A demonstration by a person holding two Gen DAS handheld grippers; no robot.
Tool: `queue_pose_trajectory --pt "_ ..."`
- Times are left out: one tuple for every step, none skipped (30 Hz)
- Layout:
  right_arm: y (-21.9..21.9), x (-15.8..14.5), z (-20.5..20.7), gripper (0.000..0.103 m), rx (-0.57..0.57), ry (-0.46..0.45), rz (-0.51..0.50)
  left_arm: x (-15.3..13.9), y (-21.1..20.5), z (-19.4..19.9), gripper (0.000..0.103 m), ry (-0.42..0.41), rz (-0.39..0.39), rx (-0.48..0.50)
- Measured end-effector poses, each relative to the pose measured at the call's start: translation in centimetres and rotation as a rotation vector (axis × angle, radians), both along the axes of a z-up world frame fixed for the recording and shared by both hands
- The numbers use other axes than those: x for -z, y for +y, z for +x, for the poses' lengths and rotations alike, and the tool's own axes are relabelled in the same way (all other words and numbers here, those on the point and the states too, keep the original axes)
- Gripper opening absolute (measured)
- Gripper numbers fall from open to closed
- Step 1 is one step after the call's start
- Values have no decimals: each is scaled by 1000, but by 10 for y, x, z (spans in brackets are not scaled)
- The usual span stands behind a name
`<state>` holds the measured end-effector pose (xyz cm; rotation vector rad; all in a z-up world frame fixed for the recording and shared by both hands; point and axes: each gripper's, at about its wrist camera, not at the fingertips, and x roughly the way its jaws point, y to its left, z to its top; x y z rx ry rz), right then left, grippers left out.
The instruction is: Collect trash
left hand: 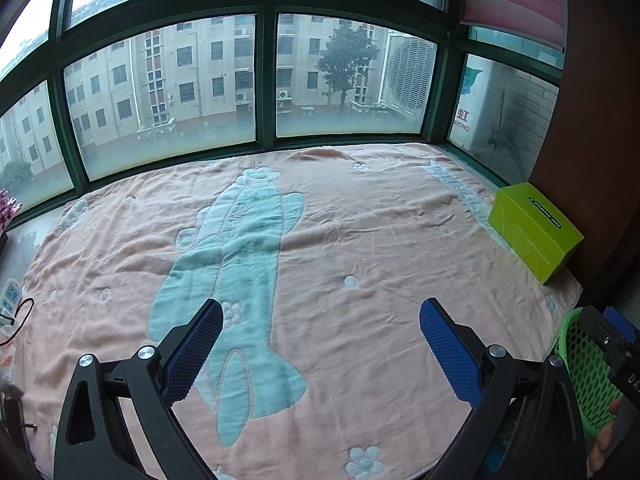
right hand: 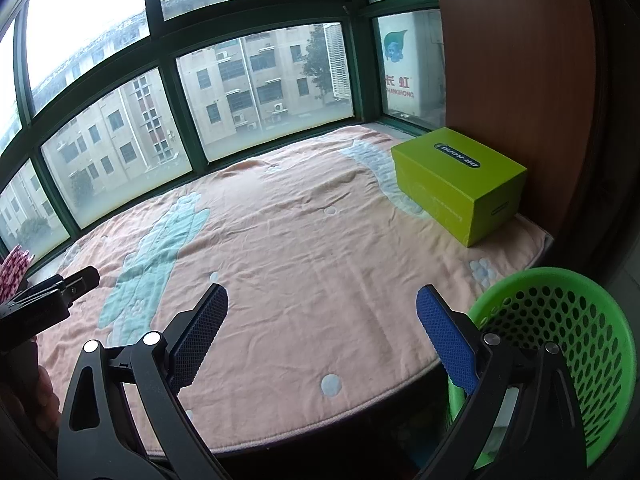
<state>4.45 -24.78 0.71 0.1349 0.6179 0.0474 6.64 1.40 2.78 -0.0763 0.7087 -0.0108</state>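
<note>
Right wrist view: both grippers' fingers point(right hand: 444, 336) spread wide, empty, beside green basket point(right hand: 600, 344).

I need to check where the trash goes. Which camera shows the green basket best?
The right wrist view: the green basket shows its rim, perforated wall and open mouth, beside the bed's corner. The left wrist view catches only a strip of its mesh wall at the right edge, partly hidden behind the other gripper.

I am counting one lime-green cardboard box point(right hand: 460, 184), one round green perforated plastic basket point(right hand: 560, 344), one pink towel blanket with pale-blue cartoon prints point(left hand: 360, 240), one white power strip point(left hand: 9, 295), and two black grippers with blue textured pads.
</note>
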Motion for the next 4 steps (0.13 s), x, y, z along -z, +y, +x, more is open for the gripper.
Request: queue_pose_trajectory --pt "0 0 0 94 0 0 1 0 0 0 95 0 2 -1" --pt "0 0 0 94 -1 0 2 0 0 0 95 0 4 -1" --pt "0 0 0 94 0 0 1 0 0 0 95 0 3 -1" --pt "0 0 0 94 0 1 1 0 0 0 95 0 3 -2"
